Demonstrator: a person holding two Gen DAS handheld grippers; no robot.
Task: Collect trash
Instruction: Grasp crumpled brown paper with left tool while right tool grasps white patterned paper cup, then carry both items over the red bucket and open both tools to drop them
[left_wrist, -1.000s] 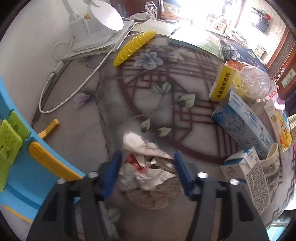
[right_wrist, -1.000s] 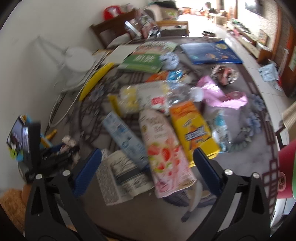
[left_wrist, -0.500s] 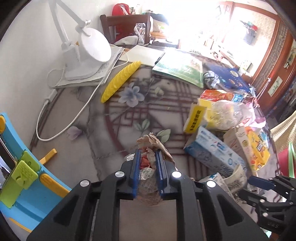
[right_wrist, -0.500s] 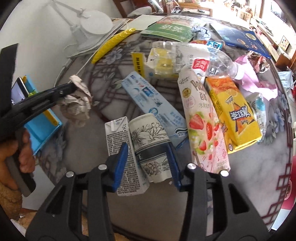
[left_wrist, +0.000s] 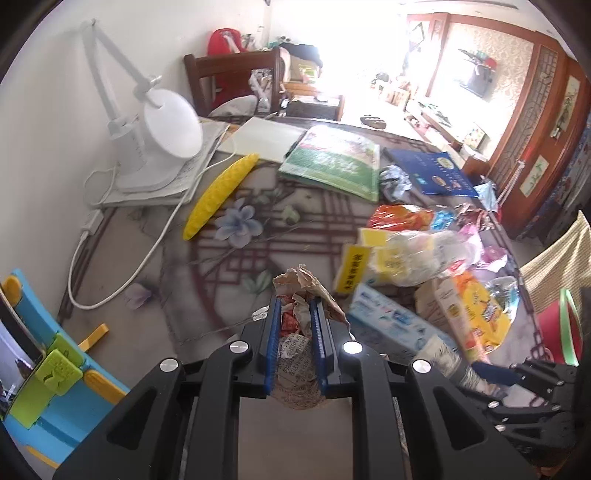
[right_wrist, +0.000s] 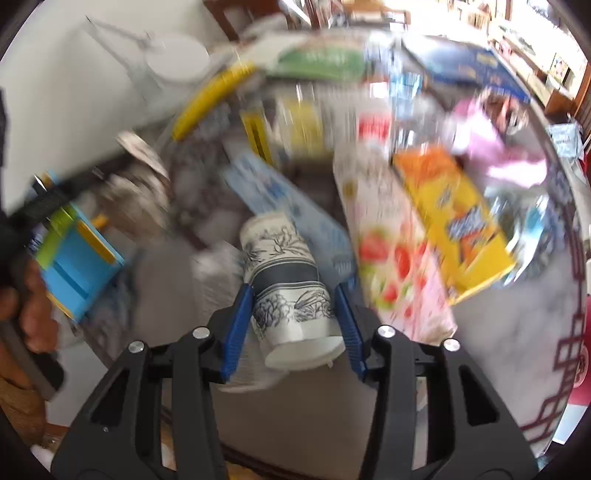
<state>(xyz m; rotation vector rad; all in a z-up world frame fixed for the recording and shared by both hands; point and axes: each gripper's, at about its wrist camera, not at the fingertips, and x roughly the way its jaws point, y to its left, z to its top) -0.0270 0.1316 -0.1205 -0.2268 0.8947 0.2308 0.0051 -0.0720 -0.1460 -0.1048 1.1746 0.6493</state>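
Open lane mid-counter, clutter packed right, stand and lamp left.
Bare patterned counter (left_wrist: 280, 221) runs clear from the near edge up to the green book (left_wrist: 332, 162). Right side blocked by a heap of cartons and wrappers (left_wrist: 413, 258), touching and overlapping. Left edge: blue phone stand (left_wrist: 55, 398), white desk lamp (left_wrist: 162, 136) with its cable (left_wrist: 147, 254) trailing across, and a yellow corn-shaped thing (left_wrist: 221, 195) lying slantwise.
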